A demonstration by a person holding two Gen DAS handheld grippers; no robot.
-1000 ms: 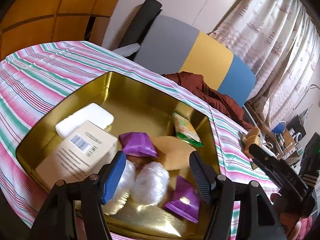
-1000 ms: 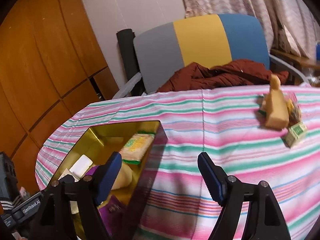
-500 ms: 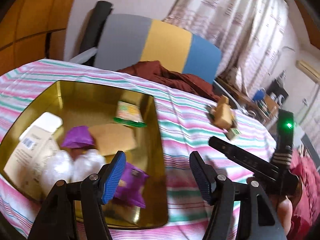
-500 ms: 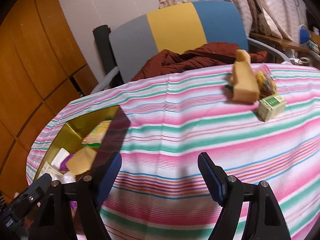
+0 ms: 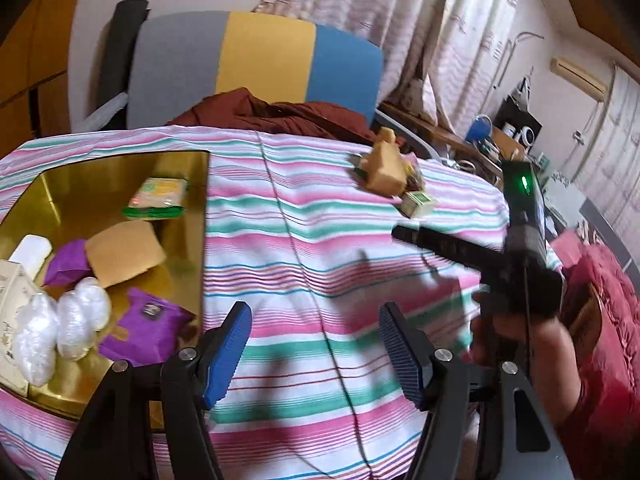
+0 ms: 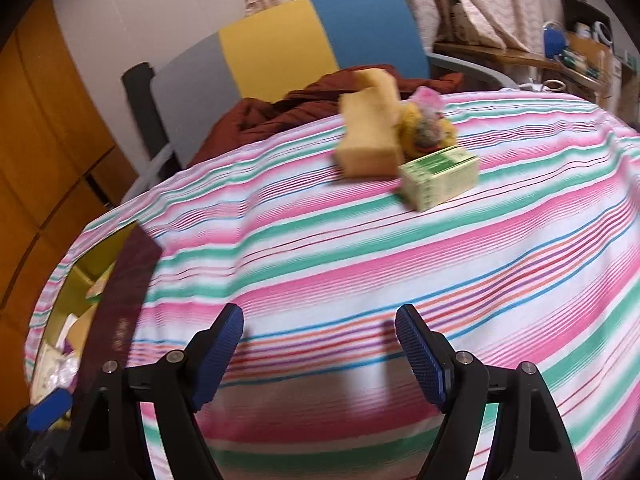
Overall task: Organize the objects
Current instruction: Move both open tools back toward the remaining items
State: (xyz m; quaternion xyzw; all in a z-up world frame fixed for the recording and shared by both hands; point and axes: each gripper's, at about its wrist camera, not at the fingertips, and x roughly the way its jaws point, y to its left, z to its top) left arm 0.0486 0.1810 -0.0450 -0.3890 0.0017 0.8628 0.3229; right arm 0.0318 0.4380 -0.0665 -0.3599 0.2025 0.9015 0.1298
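A gold tin (image 5: 100, 178) sits at the left of the bench, on the striped cloth (image 5: 304, 248). From left to right in the left wrist view it holds a cream printed box (image 5: 12, 300) against its near-left wall, with a white bar (image 5: 31, 249) just behind it. Two clear-wrapped white lumps (image 5: 60, 330) lie side by side next to the box. A purple packet (image 5: 66, 266) lies behind them, touching a tan card square (image 5: 125, 251). A second purple packet (image 5: 144, 332) lies near the tin's near-right corner, and a green-and-yellow snack pack (image 5: 158, 199) lies alone near the far wall.

The left gripper (image 5: 314, 350) hangs over bare cloth just right of the tin, its jaws spread with nothing between them.

Farther right, well apart from the tin, a small cluster waits loose on the cloth: a tan sponge-like block (image 6: 370, 140), a crumpled pink-and-yellow wrapped item (image 6: 426, 126) touching it, and a light green carton (image 6: 440, 178) just in front of both. The block is blurred and its exact shape is hard to tell.

The right gripper (image 6: 320, 354) points toward that cluster over empty cloth, its jaws also spread and holding nothing. In the left wrist view a hand (image 5: 524, 344) grips its dark body at the right edge.

Behind the bench stands a chair (image 5: 256, 64) with grey, yellow and blue panels, a dark red garment (image 5: 276, 114) piled on it.
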